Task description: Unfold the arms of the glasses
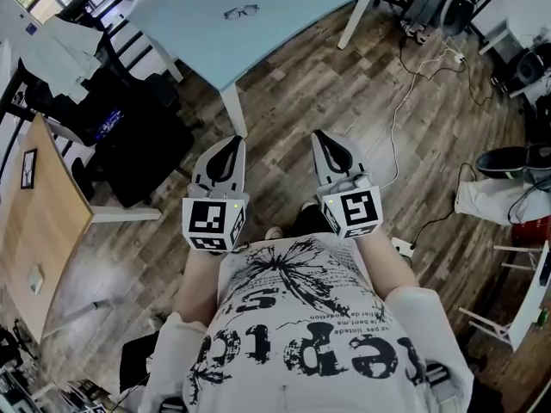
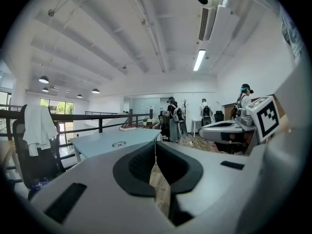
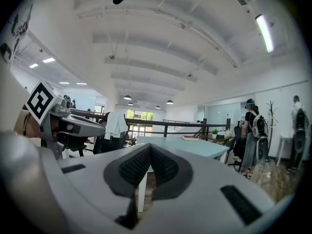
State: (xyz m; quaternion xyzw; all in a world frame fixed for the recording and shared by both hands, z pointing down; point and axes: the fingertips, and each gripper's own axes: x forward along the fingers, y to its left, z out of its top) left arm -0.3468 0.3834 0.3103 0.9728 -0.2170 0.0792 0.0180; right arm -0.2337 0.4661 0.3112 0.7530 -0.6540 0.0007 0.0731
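A pair of dark-framed glasses point(image 1: 241, 11) lies on the pale blue table point(image 1: 284, 24) at the top of the head view; the same glasses point(image 2: 119, 144) show small on the tabletop in the left gripper view. My left gripper point(image 1: 229, 144) and right gripper point(image 1: 321, 137) are held side by side close to my body, over the wooden floor, well short of the table. Both are shut with nothing between their jaws. In the right gripper view the right gripper point(image 3: 149, 147) points level at the table point(image 3: 195, 147), and the glasses are not visible there.
A black chair point(image 1: 142, 149) with a white garment point(image 1: 60, 46) stands left of the table, beside a wooden desk point(image 1: 39, 231). White cables point(image 1: 405, 101) trail over the floor on the right. Several people with backpacks point(image 2: 173, 118) stand beyond the table. A book point(image 3: 193, 137) lies on its far end.
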